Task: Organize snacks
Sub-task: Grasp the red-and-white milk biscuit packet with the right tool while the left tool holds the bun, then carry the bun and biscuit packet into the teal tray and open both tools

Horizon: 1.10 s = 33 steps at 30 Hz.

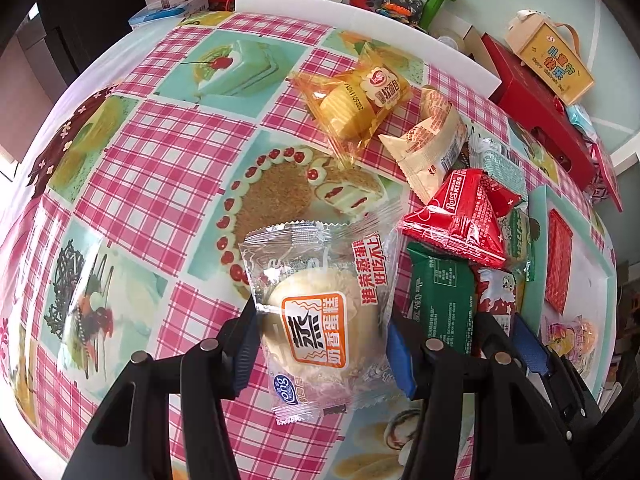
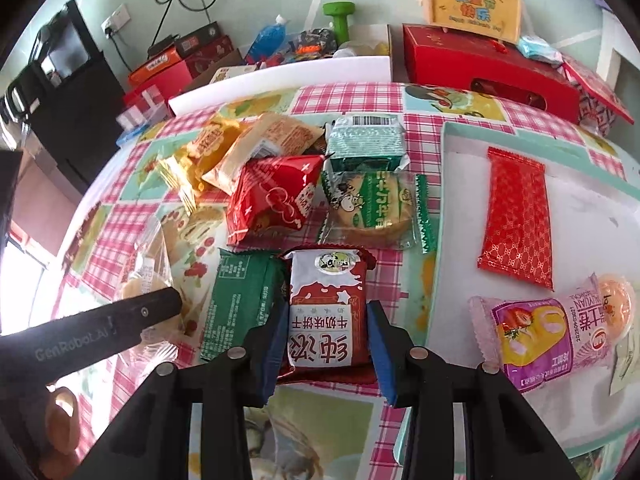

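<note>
Mint-rimmed white tray (image 2: 592, 208), at 3 o'clock in the right wrist view: two items filed, a red foil packet (image 2: 516, 216) and a pink jelly roll pack (image 2: 556, 332). Outstanding: about seven snacks loose on the checked tablecloth (image 2: 352, 96), piled from 10 to 12 o'clock. Left gripper (image 1: 320, 348): clamped on a clear-wrapped steamed cake (image 1: 316, 320), at 6 o'clock. Right gripper (image 2: 324, 344): pads pressed to a red milk biscuit pack (image 2: 324, 312), which lies just left of the tray. Judged under a third done.

Behind the table we see a green dumbbell (image 2: 340, 20), a blue bottle (image 2: 267, 38), a long red gift box (image 2: 480, 66) with a yellow handled box (image 2: 474, 0) on it, and a wall socket (image 2: 116, 20).
</note>
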{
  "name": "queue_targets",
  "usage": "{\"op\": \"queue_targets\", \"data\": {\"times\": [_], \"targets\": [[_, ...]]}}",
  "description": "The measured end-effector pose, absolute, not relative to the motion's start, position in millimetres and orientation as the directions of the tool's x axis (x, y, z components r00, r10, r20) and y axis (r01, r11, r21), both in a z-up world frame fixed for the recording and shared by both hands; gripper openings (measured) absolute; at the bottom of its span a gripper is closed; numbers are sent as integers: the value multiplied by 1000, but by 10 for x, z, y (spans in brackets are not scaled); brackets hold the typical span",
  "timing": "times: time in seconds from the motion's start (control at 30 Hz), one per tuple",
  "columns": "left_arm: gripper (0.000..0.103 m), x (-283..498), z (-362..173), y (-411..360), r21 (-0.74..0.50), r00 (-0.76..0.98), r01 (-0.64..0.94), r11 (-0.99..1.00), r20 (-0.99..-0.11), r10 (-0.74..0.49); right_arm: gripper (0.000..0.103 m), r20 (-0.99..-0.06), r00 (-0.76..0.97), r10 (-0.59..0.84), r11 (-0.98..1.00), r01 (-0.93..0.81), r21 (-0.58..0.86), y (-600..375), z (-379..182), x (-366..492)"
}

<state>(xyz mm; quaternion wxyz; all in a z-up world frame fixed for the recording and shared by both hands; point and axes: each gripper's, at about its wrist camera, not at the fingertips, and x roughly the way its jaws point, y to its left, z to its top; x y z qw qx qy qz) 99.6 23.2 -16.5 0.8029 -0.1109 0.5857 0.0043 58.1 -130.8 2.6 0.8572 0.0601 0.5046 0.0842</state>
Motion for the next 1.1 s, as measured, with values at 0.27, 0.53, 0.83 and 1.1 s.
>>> {"op": "queue_targets", "data": {"times": [0.27, 0.53, 0.83, 1.1], "targets": [[57, 1059, -256, 171, -152, 301, -134, 979, -948, -106, 42, -871, 471, 138, 989, -110, 97, -1194, -55, 588], [57, 1159, -332, 30, -74, 305, -115, 991, -952, -35, 43, -871, 481, 99, 990, -134, 38, -1106, -119, 581], [57, 1249, -352, -41, -39, 316, -108, 993, -949, -3, 43, -868, 487, 96, 991, -131, 35, -1108, -115, 588], [56, 1149, -248, 64, -50, 329, -120, 992, -944, -7, 43, -861, 499, 97, 991, -128, 37, -1123, -67, 566]]}}
